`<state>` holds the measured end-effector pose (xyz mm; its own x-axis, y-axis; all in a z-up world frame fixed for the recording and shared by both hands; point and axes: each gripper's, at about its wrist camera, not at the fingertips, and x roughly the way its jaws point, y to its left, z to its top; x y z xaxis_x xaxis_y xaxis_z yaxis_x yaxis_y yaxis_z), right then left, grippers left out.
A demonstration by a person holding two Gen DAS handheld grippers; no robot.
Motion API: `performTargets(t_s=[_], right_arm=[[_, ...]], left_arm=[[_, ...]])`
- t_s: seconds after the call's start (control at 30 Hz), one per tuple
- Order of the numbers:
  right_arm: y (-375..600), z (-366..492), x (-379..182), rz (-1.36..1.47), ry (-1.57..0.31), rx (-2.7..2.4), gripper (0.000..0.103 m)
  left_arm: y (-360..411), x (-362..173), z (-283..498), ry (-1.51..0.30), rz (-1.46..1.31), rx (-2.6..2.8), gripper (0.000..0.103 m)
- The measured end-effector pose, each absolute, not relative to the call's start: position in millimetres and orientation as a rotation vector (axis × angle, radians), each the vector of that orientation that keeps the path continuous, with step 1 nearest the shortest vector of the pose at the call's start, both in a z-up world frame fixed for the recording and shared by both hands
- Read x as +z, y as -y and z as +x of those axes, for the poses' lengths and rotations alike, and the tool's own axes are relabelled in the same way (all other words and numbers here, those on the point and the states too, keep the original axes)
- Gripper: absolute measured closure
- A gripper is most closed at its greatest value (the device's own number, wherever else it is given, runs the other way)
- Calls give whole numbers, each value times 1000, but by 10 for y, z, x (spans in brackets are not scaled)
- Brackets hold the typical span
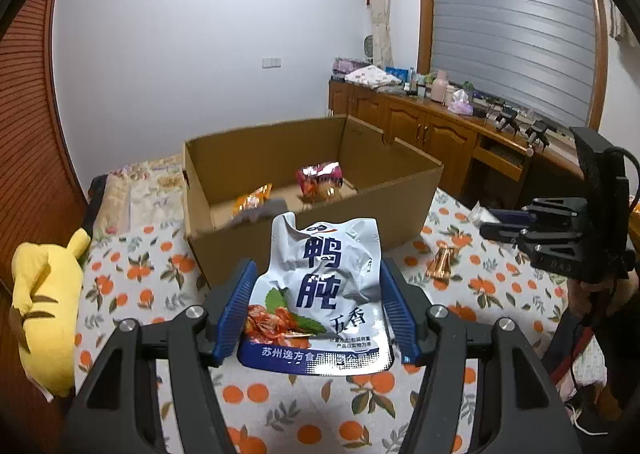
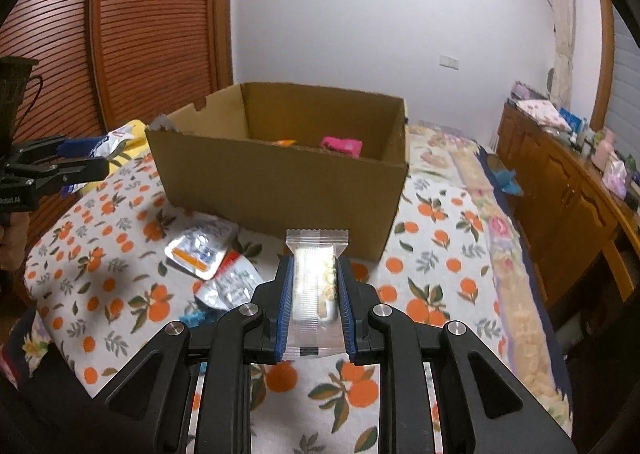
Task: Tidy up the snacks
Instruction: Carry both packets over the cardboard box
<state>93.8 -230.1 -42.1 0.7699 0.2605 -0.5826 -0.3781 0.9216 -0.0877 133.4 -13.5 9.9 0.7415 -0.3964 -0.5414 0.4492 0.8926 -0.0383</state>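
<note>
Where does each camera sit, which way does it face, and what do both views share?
Left wrist: on the left hand-held gripper, facing along its fingers at the white duck-gizzard pouch it holds; right hand-held gripper at the right edge.
Right wrist: on the right hand-held gripper, facing the clear snack packet it grips; left hand-held gripper at the left edge.
Shared: the cardboard box ahead on the orange-print bedsheet.

glossy foil pouch [image 1: 320,294], matt cardboard box [image 1: 312,174]
</note>
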Motion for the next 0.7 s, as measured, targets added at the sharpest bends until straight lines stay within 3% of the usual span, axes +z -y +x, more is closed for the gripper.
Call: performTargets(t_s=[0.7], right_arm=[[1922, 1655, 112, -252, -514, 432, 84]], left_arm=[[16, 551, 2118, -520, 98, -416, 41]])
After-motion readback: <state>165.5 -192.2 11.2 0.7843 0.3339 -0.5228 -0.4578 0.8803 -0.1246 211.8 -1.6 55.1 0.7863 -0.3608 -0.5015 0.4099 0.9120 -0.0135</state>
